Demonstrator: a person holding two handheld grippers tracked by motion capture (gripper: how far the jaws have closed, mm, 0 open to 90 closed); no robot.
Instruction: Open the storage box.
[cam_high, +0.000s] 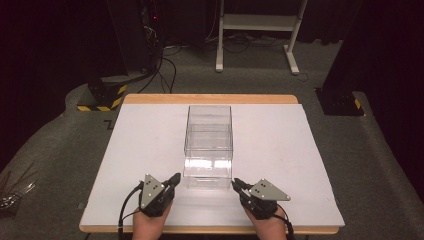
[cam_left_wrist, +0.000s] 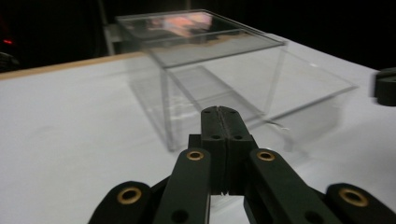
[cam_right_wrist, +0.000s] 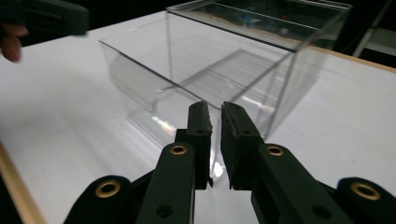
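Clear plastic box (cam_high: 208, 145) sits mid-bench (cam_high: 140, 150), untouched. My left hand-held gripper (cam_high: 174, 179) has its jaws together; the right hand-held gripper (cam_high: 236, 185) shows a narrow gap, empty. I judge this the approach; next I must spread both to grasp its near corners.

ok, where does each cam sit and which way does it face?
High view: above the near edge, looking forward and down at the clear box; both hands, left tool, right tool.
Left gripper view: on the left tool, jaws together, facing the box.
Right gripper view: on the right tool, narrow gap, facing the box.
Shared: the box.
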